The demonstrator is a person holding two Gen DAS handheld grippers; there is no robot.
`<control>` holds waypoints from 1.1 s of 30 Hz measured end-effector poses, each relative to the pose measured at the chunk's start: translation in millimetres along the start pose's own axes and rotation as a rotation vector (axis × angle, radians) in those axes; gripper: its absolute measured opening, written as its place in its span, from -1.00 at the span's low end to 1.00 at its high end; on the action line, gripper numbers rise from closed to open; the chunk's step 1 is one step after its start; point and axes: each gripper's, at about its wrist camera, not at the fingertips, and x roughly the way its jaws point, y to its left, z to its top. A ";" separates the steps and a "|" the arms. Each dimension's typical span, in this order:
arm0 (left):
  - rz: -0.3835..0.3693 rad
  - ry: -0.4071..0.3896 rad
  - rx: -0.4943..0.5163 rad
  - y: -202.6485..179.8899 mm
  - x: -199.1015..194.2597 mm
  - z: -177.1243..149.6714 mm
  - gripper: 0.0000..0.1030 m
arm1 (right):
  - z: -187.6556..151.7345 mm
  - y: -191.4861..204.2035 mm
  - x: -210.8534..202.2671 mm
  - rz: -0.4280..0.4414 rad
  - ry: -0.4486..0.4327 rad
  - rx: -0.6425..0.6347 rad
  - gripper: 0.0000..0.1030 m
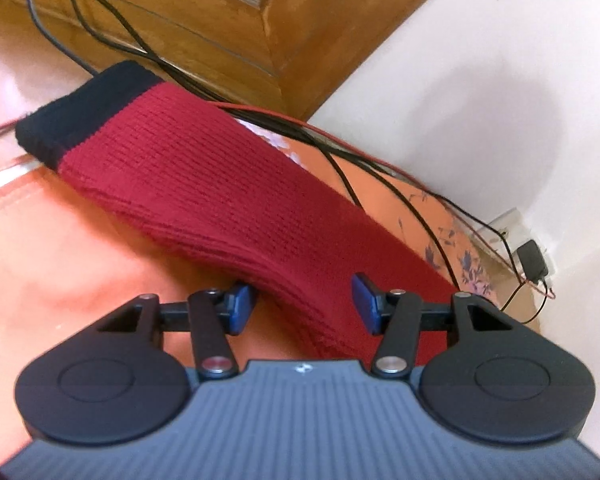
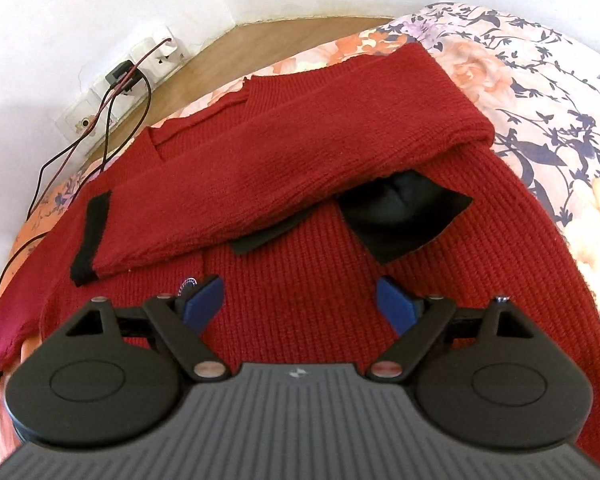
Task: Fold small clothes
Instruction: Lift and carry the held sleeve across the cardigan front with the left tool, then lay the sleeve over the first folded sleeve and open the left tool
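A red knit sweater (image 2: pixel 292 280) lies spread on a floral bedsheet (image 2: pixel 540 80). One sleeve (image 2: pixel 300 160) with a black cuff (image 2: pixel 90 236) is folded across its body, above a black patch (image 2: pixel 404 216). My right gripper (image 2: pixel 300 304) hovers open over the sweater's body, with nothing between its blue pads (image 2: pixel 396 304). In the left wrist view the other red sleeve (image 1: pixel 204 176) stretches away to its black cuff (image 1: pixel 72 112). My left gripper (image 1: pixel 302 304) is open, and the sleeve's near edge lies between its blue pads (image 1: pixel 364 296).
Black and red cables (image 1: pixel 360 160) run over the bed's edge to a charger (image 1: pixel 534 260) in wall sockets (image 2: pixel 120 80). A wooden cabinet (image 1: pixel 180 20) stands beyond the sleeve's cuff. The white wall (image 1: pixel 500 80) lies close on the right.
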 end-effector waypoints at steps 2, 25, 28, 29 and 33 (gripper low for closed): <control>-0.010 -0.009 0.008 -0.7 0.6 -0.8 0.04 | -1.6 -2.5 -1.5 0.011 -0.010 0.010 0.73; -0.160 -0.101 0.174 -18.0 -31.1 -2.0 -0.72 | -14.8 -25.2 -27.7 0.093 -0.079 0.130 0.73; -0.185 -0.122 0.200 -30.6 -40.7 -2.7 -0.72 | -11.7 -23.5 -32.7 0.096 -0.098 0.113 0.73; -0.193 -0.128 0.209 -36.3 -43.6 -3.0 -0.72 | -10.2 -23.2 -34.5 0.100 -0.102 0.107 0.73; -0.236 -0.158 0.248 -59.6 -57.5 -7.2 -0.72 | -2.0 -21.1 -41.7 0.106 -0.122 0.058 0.73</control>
